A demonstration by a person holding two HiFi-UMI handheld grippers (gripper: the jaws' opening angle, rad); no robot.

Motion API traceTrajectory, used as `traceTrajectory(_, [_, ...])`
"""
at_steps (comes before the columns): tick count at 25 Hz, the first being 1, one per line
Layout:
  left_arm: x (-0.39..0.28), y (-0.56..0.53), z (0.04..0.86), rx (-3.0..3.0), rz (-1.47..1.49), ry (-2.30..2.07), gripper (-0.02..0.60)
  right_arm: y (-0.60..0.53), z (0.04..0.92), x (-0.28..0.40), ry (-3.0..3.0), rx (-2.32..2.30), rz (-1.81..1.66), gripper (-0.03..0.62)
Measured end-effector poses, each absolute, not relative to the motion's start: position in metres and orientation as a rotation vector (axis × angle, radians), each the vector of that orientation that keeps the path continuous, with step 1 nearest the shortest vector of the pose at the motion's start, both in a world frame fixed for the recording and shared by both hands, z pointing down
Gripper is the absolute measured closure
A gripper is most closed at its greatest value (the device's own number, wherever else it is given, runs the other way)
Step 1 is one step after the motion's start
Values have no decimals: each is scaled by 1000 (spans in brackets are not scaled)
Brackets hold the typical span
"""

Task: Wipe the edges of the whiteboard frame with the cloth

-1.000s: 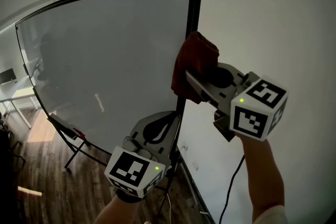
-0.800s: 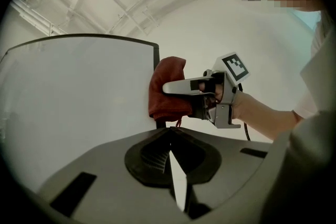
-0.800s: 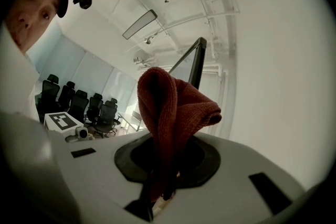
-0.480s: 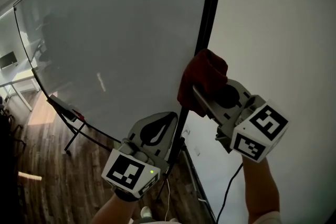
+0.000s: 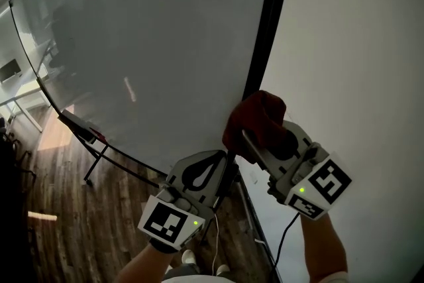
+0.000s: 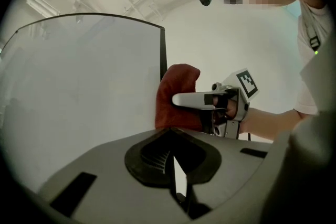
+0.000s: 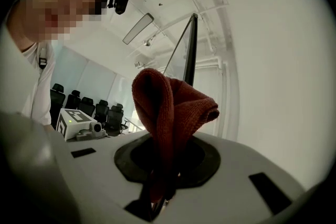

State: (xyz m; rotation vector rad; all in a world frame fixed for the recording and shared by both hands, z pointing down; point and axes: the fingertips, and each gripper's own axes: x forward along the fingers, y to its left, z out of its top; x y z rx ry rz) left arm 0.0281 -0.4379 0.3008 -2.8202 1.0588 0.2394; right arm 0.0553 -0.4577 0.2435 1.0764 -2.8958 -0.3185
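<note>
Right gripper [image 5: 250, 137]: we find its jaws clamped on the dark red cloth [image 5: 257, 117], which bunches up past the jaw tips.
Cloth: we find it pressed against the black right edge of the whiteboard frame [image 5: 266, 43], low on that edge, at 5 o'clock from the head view's centre.
Left gripper [image 5: 222, 166]: we find its jaws together with nothing between them. It sits at 7 o'clock from the cloth, just beside the frame.
Floor [image 5: 59, 209]: dark wood planks.
</note>
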Motion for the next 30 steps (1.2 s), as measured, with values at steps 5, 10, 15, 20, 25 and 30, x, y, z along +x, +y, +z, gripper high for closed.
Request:
traceTrajectory(5, [14, -425, 334, -2818, 243, 1078, 574, -446, 294, 45, -2841, 1126, -309, 539])
traceTrajectory(10, [8, -428, 365, -2835, 223, 1101, 574, -447, 338, 43, -2774, 1233, -291, 539])
traceTrajectory(15, [6, -428, 384, -2853, 219, 1085, 574, -448, 373, 42, -2713, 1292, -227, 539])
traceTrajectory(20, [6, -427, 403, -2874, 203, 1053, 574, -449, 395, 39, -2671, 1367, -232, 539])
traceTrajectory(25, [5, -424, 417, -2897, 206, 1029, 574, -449, 420, 39, -2585, 1505, -166, 539])
traceTrajectory(30, [5, -427, 428, -2907, 190, 1008, 574, -448, 457, 40, -2532, 1587, -83, 539])
